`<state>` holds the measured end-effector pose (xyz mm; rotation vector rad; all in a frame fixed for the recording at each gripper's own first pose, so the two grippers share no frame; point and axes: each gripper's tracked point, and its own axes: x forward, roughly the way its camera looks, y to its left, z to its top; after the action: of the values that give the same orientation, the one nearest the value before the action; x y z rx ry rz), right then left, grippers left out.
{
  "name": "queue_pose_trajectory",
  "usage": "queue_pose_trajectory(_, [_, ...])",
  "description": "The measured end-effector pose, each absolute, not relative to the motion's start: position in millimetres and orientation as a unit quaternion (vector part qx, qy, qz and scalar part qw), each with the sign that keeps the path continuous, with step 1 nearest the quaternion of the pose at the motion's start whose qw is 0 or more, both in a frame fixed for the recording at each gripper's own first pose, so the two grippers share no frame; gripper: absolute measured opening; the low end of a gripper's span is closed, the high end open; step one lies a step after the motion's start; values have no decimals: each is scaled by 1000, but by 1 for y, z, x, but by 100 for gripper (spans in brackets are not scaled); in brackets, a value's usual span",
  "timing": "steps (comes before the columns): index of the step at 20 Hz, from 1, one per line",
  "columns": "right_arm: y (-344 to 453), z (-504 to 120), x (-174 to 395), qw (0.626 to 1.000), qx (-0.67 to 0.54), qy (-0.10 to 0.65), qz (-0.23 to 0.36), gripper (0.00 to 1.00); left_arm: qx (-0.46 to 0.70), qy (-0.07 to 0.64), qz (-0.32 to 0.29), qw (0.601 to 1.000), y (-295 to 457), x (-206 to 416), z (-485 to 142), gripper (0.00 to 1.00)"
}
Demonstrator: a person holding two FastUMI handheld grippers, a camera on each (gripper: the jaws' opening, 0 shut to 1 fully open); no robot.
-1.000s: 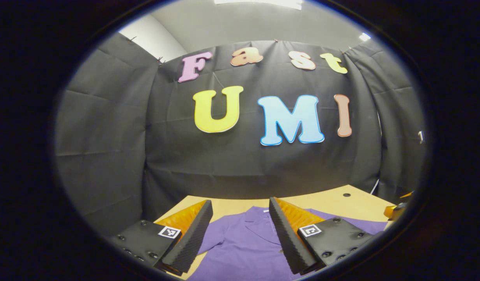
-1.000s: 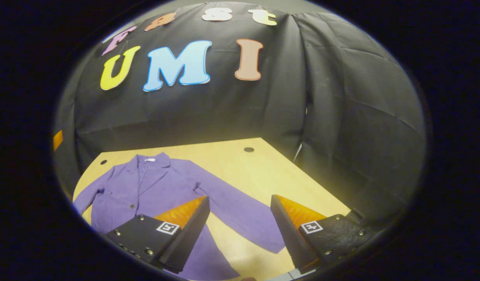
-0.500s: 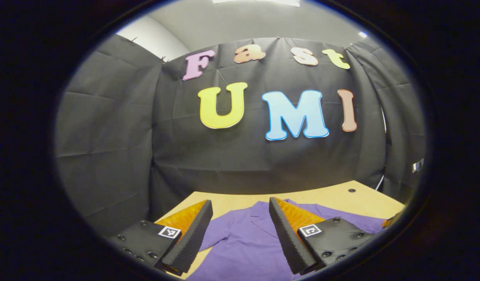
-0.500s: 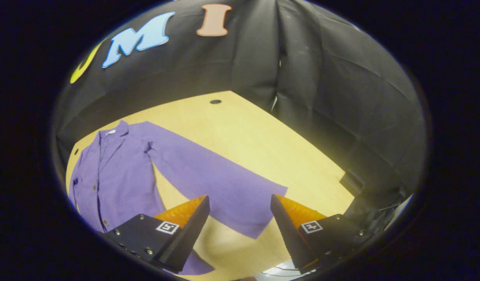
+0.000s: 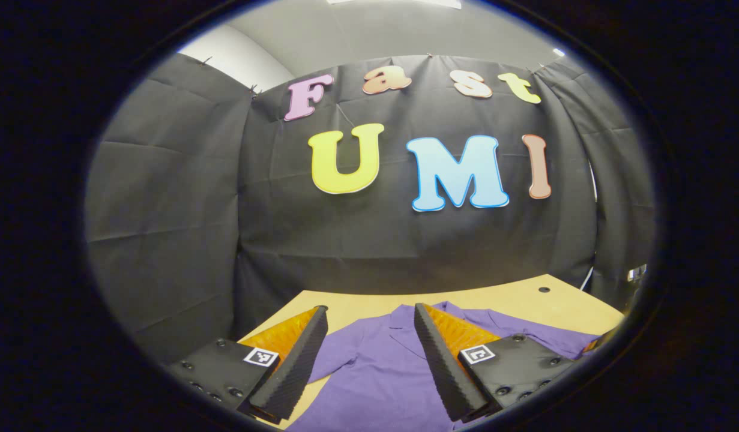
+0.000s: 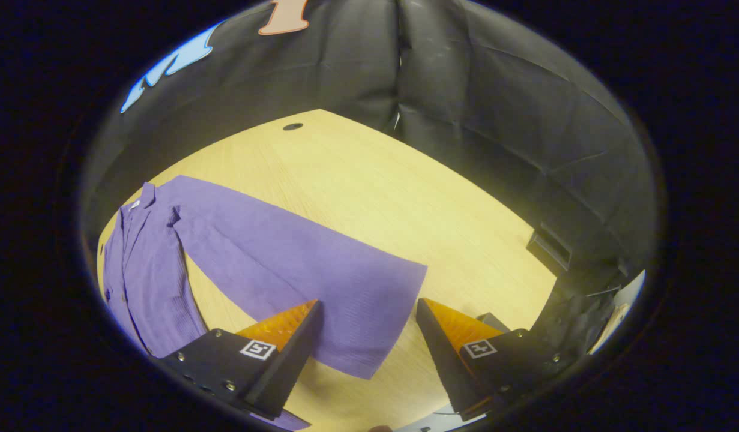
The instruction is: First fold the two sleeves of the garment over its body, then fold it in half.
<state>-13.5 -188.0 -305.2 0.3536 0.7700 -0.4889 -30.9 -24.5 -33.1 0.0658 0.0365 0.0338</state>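
Left gripper (image 5: 369,354): jaws spread, nothing between them, held above the collar end of the garment (image 5: 375,372). Right gripper (image 6: 366,354): jaws spread, pinching nothing, poised over the cuff end of one sleeve (image 6: 321,282).

Garment: one purple buttoned jacket, lying flat and open on the worktop (image 6: 405,198). In the right gripper view its body sits at 9 o'clock, the sleeve running out straight from the shoulder toward 6 o'clock, its cuff edge between the two fingers. In the left gripper view the collar lies at 6 o'clock, just beyond the fingertips, a sleeve trailing off toward 4 o'clock.

Surface and room: pale wood worktop, two small dark round holes in it, one in each view (image 5: 544,289) (image 6: 292,126). Black cloth wall (image 5: 165,210) on the far sides; grey ceiling above in the left gripper view.

Change since a second ago: the right gripper has swung toward the sleeve and dropped closer, so the cuff now sits between its fingers; the jacket body has slid to the view's edge. Left gripper has barely shifted.

Count: one garment, two grippers, two holes.
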Motion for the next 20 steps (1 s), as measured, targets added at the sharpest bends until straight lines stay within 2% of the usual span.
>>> queue_pose_trajectory(4, [-184, -307, -7, 884, 181, 365, -228, 94, 30, 18, 7, 999, -23, -29, -36, 95])
queue_pose_trajectory(6, [-180, -304, 1, 886, 182, 366, -217, 76, 23, 21, 2, 1000, -21, -26, -39, 95])
queue_pose_trajectory(10, [-176, -301, 8, 881, 213, 366, -213, 18, 18, 17, -6, 1000, -9, -21, -42, 95])
queue_pose_trajectory(12, [-176, -301, 9, 876, 225, 367, -218, 5, 19, 11, -10, 1000, 0, -20, -42, 95])
queue_pose_trajectory(13, [-176, -302, 10, 874, 233, 366, -221, 5, 19, 8, -12, 1000, 4, -18, -41, 95])
queue_pose_trajectory(14, [-177, -301, 12, 871, 243, 365, -223, 0, 18, 8, -15, 1000, 9, -16, -42, 95])
queue_pose_trajectory(16, [-178, -289, 17, 868, 269, 351, -224, 0, 16, 7, -18, 1000, 20, -13, -44, 95])
queue_pose_trajectory(20, [-192, -224, 38, 893, 266, 285, -224, 0, 4, 11, -14, 1000, 42, -7, -50, 95])
